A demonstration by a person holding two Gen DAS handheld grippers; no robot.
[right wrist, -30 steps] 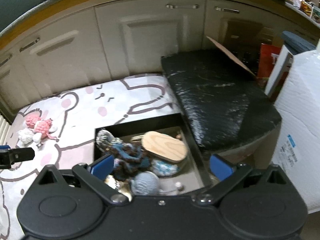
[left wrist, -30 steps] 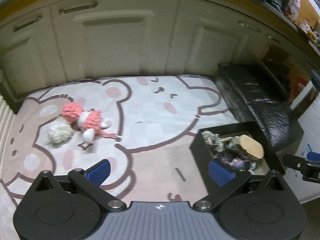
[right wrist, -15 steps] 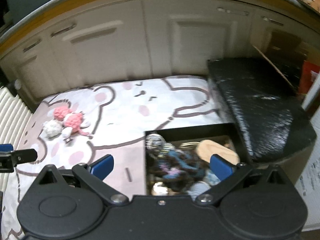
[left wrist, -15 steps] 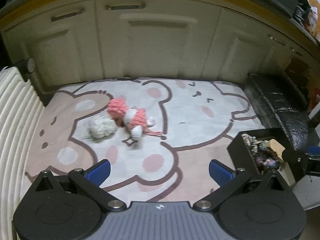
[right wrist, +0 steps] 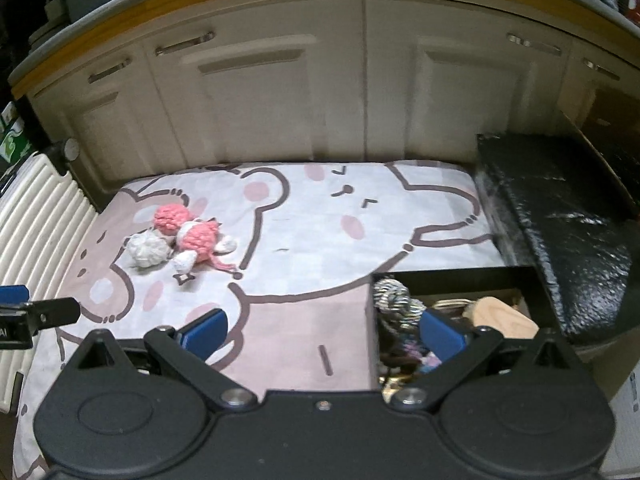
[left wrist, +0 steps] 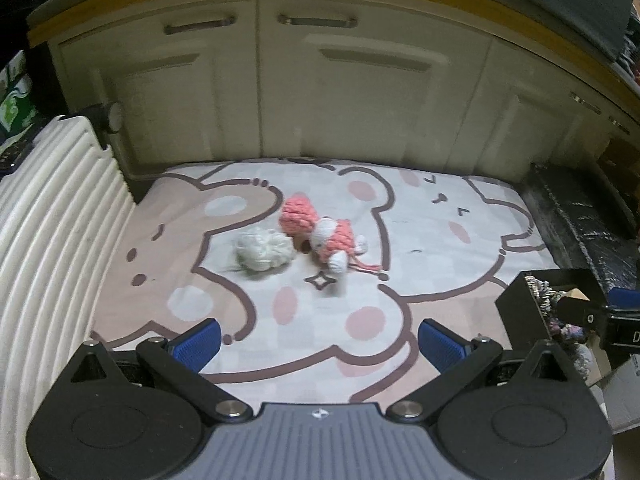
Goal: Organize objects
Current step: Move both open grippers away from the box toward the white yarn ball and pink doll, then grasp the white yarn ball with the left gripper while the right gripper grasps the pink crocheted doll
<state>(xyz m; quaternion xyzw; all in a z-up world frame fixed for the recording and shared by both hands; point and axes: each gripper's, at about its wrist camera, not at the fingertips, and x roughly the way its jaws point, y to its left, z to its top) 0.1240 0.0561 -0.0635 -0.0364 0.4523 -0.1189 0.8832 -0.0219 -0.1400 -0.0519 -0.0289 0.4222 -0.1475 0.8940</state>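
Note:
A pink yarn ball (left wrist: 296, 216), a white yarn ball (left wrist: 264, 254) and a pink-and-white crochet toy (left wrist: 336, 242) lie together on a bear-print mat (left wrist: 440, 240). They also show in the right wrist view: pink ball (right wrist: 171, 218), white ball (right wrist: 146, 250), toy (right wrist: 200, 246). A black box (right wrist: 452, 280) at the mat's right holds rope toys, yarn and a wooden piece (right wrist: 502, 320). My left gripper (left wrist: 318, 346) is open and empty, short of the toys. My right gripper (right wrist: 324, 332) is open and empty over the box's left edge.
Cream cabinet doors (left wrist: 320, 92) stand behind the mat. A white ribbed case (left wrist: 48, 232) lies along the left. A black wrapped block (right wrist: 560, 216) sits at the right behind the box. The box also shows in the left wrist view (left wrist: 516, 312).
Both grippers have swung left. The toys moved from the left toward the middle of the left wrist view; the box slid to the right in both views. Jaws stayed open.

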